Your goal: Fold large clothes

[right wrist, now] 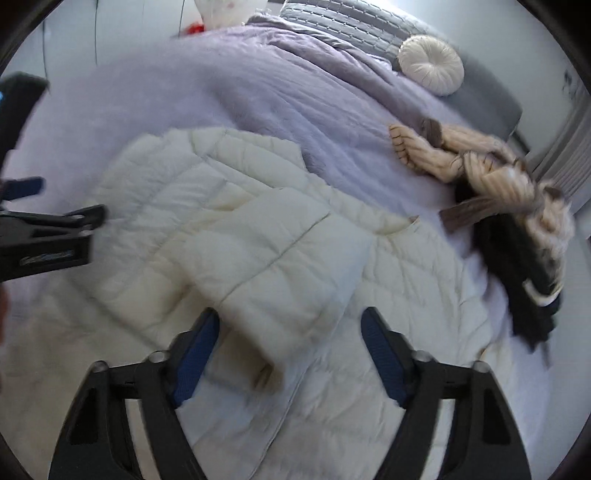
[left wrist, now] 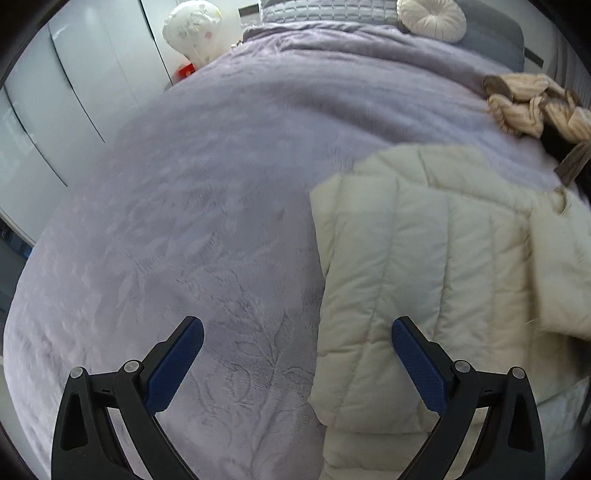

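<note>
Left tool point(left wrist: 297, 334): jaws spread wide and empty, angled down over the lilac bedspread point(left wrist: 207, 206); nothing lies between the blue pads point(left wrist: 173, 365).
Right tool point(right wrist: 290, 330): jaws partly apart, holding nothing; the folded-over flap of the cream puffer jacket point(right wrist: 266, 243) hangs just ahead of and between the pads, which are not pressing on it.
Jacket, position: spread on the near part of the bed, quilted panels showing, one flap already laid across the body. In the left wrist view it fills the lower right, its straight edge running away from the camera just inside the right-hand pad.
Key relation: the jacket lies directly under and ahead of the right tool, and off to the right of the left tool, whose jaws stand mostly over bare bedspread. The long axis of the jacket runs from the near edge of the bed toward the pillows. The right hand looks nearer to the folded flap; the left looks nearer to the jacket's left edge.
Likely next step: a judgement only, but each tool seems placed to take an edge for a further fold.
Beyond: a heap of beige knitwear point(right wrist: 476, 162) over dark clothes at the right, well apart from the jacket.
Far end: a round cream cushion point(right wrist: 431, 65) against grey quilted pillows point(right wrist: 351, 22).
</note>
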`<state>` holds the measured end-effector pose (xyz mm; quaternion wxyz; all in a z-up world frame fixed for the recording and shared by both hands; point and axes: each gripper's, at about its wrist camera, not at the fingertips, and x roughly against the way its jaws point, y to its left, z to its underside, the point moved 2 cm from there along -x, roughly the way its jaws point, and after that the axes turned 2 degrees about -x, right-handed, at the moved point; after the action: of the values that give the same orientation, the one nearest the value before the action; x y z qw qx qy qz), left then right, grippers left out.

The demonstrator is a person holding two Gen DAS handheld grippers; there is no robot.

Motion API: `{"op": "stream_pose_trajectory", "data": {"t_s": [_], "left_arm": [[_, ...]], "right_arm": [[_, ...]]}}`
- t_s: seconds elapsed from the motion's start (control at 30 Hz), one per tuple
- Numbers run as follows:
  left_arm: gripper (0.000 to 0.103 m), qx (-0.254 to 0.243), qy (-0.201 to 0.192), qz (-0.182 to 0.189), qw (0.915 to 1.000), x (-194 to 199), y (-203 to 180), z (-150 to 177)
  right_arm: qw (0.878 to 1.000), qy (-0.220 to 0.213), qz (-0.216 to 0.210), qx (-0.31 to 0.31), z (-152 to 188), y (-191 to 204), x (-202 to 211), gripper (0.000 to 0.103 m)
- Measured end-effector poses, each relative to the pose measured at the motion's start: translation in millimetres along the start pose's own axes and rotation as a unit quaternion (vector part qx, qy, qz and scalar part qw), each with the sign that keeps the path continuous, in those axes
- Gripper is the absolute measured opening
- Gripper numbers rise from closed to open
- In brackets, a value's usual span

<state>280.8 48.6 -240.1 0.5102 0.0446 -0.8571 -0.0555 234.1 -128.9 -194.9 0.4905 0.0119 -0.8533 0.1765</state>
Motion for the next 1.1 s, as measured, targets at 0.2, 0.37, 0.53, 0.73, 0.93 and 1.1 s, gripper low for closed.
{"op": "stream_pose_trajectory", "data": {"t_s": [0.2, 0.37, 0.53, 0.73, 0.93, 1.1], "left_arm": [[0.102, -0.010, 0.011, -0.004, 0.9999, -9, -6, 4], [0.102, -0.023, 0.015, -0.005, 0.9996, -10, -7, 1], [0.102, -0.018, -0.008, 0.008, 0.9998, 9, -3, -6], [0.102, -0.035, 0.005, -0.009, 0.9993, 0, -18, -7], [0.102, -0.031, 0.014, -0.005, 0.9994, -10, -21, 0], [0.102, -0.042, 0.016, -0.009, 0.9989, 6, -22, -3]], "right_arm": [[0.958, 0.010, -0.112, -0.264, 28, -85, -10, 0.009], [0.888, 0.049, -0.159, -0.429, 83, -137, -14, 0.041], [0.894, -0.021, -0.095, -0.437, 91, -166, 31, 0.041], [0.938, -0.017, -0.097, -0.332, 57, -142, 14, 0.039], [0.925, 0.057, -0.112, -0.358, 89, -143, -36, 0.034], [0.916, 0.049, -0.125, -0.379, 93, -155, -15, 0.037]]}}
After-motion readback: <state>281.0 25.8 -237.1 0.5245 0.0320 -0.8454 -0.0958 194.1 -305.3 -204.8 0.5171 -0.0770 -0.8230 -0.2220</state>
